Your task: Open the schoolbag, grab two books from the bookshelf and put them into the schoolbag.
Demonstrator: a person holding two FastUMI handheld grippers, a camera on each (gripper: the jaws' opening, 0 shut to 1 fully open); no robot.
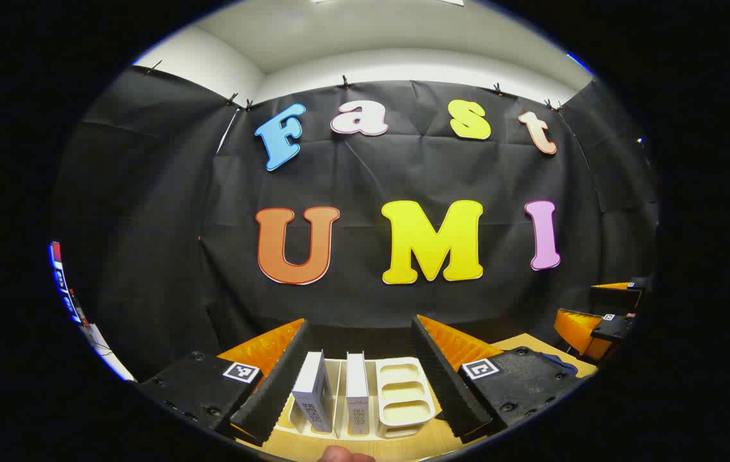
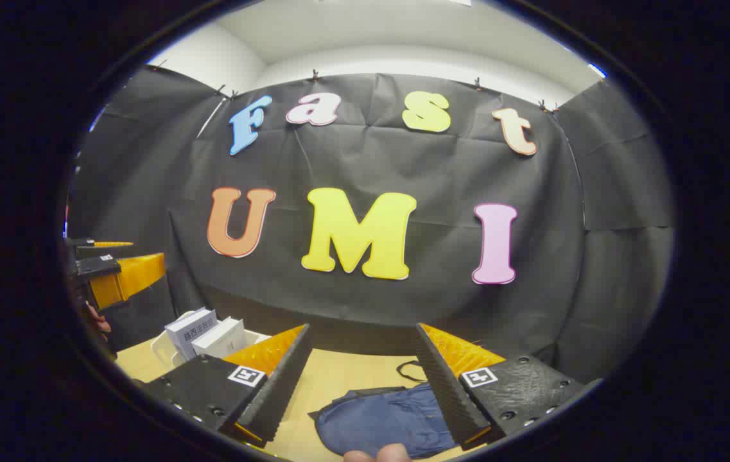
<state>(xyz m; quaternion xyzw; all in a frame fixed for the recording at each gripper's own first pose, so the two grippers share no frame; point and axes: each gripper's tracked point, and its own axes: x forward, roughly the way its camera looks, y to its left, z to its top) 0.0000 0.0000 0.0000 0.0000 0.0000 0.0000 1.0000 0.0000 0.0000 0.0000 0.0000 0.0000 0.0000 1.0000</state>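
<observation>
Left gripper (image 1: 361,369), jaws apart, faces two upright books (image 1: 332,391) in a white bookshelf (image 1: 403,391). Right gripper (image 2: 361,378), jaws apart, hangs above a blue schoolbag (image 2: 384,417) lying on the wooden table (image 2: 352,369).

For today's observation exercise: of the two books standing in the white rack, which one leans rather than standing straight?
The left book in the left gripper view: it tilts leftward, while its neighbour, the right book, stands upright in the white rack.

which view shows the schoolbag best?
Right gripper view: the blue schoolbag lies flat on the table between that hand-held gripper's open fingers. In the left gripper view, I can't make out the bag; it looks at two books in the white bookshelf.
</observation>
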